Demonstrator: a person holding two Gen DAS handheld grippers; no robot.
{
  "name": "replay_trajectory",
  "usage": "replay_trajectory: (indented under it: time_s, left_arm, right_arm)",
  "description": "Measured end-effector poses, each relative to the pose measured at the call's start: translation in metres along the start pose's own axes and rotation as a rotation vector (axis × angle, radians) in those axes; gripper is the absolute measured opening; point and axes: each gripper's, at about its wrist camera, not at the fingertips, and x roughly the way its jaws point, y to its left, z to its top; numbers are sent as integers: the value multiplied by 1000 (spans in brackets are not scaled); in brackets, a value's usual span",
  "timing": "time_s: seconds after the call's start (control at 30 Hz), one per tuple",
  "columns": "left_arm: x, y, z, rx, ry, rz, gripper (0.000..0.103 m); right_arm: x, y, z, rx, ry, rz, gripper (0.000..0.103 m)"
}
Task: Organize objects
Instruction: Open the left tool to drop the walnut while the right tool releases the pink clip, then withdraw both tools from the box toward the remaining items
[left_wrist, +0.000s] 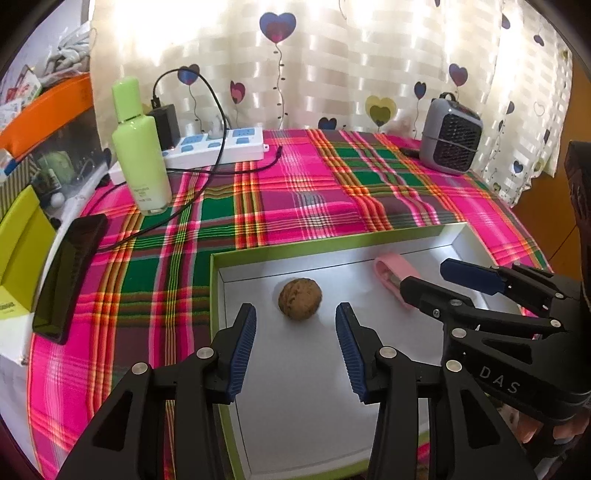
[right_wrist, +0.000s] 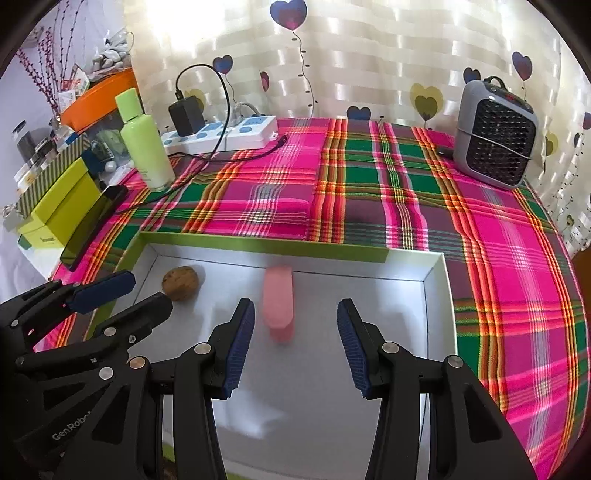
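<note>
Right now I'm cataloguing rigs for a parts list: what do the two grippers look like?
Both are alike: the left gripper and right gripper have black plastic linkage arms joined by round silver pins, and two fingers faced with ribbed dark-blue pads. White lettering marks the bodies: "DAS" on the right one, "GenRobo" on the left. No cables show.

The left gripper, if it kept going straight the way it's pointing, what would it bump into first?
Most likely the walnut. It lies on the floor of the white box, just ahead of the left gripper, in line with the gap between its open jaws. Depth is hard to judge, so it might touch the box floor first.
</note>
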Motion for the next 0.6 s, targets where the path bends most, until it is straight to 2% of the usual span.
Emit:
replay_trajectory:
  time_s: [0.6]
  left_arm:
    - [-61, -8, -42, -14, -84, 36, 44]
  right_arm:
    - [-60, 22, -39, -12, -91, 24, 48]
